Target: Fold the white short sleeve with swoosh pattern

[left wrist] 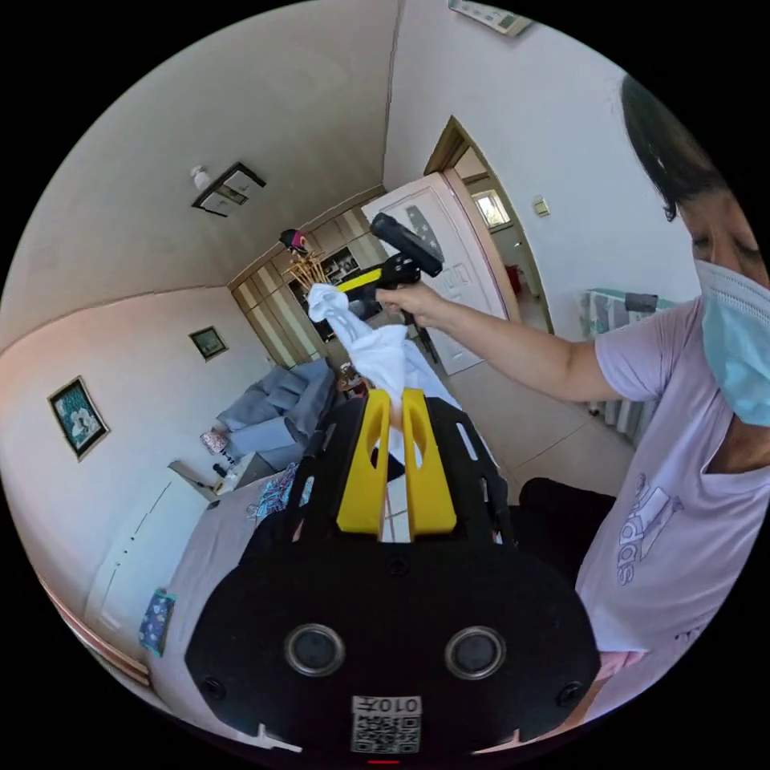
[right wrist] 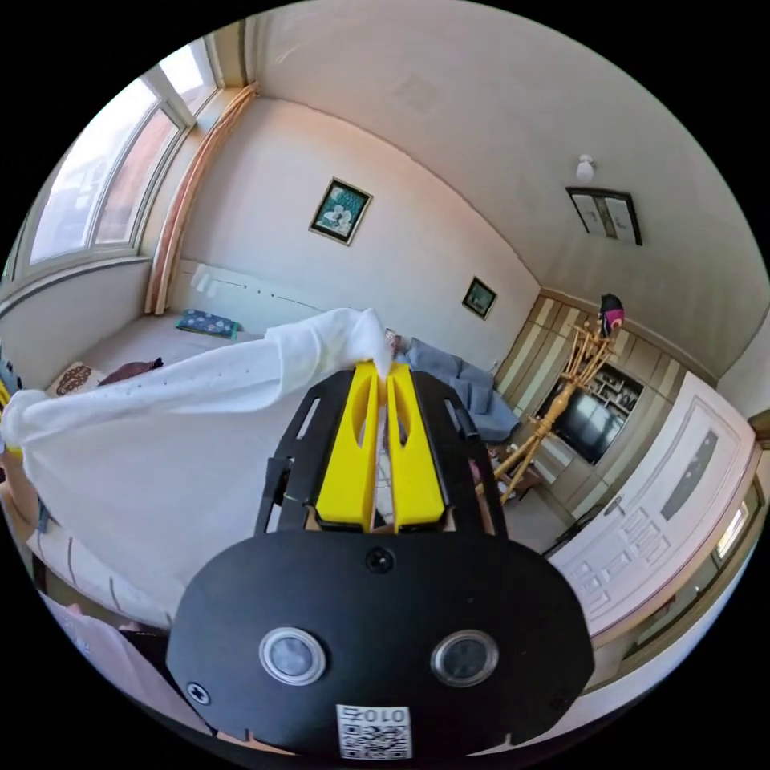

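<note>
The white short sleeve shirt (left wrist: 373, 349) is held up in the air, stretched between both grippers. In the left gripper view my left gripper (left wrist: 395, 401) has its yellow jaws closed on one bunched edge of the cloth. Farther off in that view, a person's hand holds my right gripper (left wrist: 346, 295), with the shirt's other end in it. In the right gripper view my right gripper (right wrist: 380, 370) is shut on a corner of the shirt (right wrist: 160, 449), which spreads away to the left and hangs down as a broad white sheet.
A person in a lilac T-shirt (left wrist: 682, 497) stands close at the right. A bed (right wrist: 136, 341) with a patterned cushion lies under the window. A grey sofa (right wrist: 473, 385), a wooden coat stand (right wrist: 561, 393) and a white door (right wrist: 666, 513) are farther off.
</note>
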The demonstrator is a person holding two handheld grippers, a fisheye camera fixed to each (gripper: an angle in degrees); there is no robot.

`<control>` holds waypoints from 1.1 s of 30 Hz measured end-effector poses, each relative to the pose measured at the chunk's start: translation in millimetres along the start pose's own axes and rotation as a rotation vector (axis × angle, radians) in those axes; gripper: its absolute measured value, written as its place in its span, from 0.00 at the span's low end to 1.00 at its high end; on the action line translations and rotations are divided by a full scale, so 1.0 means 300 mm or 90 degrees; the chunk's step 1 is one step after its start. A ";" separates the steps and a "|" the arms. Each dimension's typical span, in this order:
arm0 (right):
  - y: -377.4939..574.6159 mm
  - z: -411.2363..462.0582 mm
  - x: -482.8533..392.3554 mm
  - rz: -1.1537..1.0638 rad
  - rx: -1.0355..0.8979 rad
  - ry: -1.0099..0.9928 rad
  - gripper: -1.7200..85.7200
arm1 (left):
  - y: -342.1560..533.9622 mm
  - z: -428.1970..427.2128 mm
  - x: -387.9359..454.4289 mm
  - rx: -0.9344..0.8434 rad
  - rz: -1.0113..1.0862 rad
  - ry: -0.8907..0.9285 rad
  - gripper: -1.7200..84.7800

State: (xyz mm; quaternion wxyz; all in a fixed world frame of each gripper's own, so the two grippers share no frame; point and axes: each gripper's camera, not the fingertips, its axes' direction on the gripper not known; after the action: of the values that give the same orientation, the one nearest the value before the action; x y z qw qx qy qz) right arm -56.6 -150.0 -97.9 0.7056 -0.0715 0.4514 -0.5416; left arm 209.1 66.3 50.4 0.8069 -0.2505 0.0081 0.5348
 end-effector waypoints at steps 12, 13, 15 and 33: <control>-0.327 0.860 -0.928 -0.248 0.099 -0.468 0.06 | 0.828 0.200 -0.134 -0.111 -0.438 -0.082 0.03; -0.300 0.932 -1.065 -0.271 0.073 -0.511 0.06 | 0.881 0.214 -0.130 -0.134 -0.464 -0.080 0.03; -0.242 1.032 -1.290 -0.303 0.015 -0.552 0.07 | 1.098 0.261 -0.108 -0.224 -0.562 -0.088 0.03; 0.269 1.204 -0.956 -0.191 -0.275 -0.666 0.12 | 1.699 0.098 -0.289 -0.366 -0.845 -0.047 0.03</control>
State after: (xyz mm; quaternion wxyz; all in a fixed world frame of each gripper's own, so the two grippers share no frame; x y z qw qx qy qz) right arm 256.2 -20.0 225.3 0.7196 -0.5348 0.1278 -0.4241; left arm -277.4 158.0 -101.3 0.8637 -0.3867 -0.3135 -0.0790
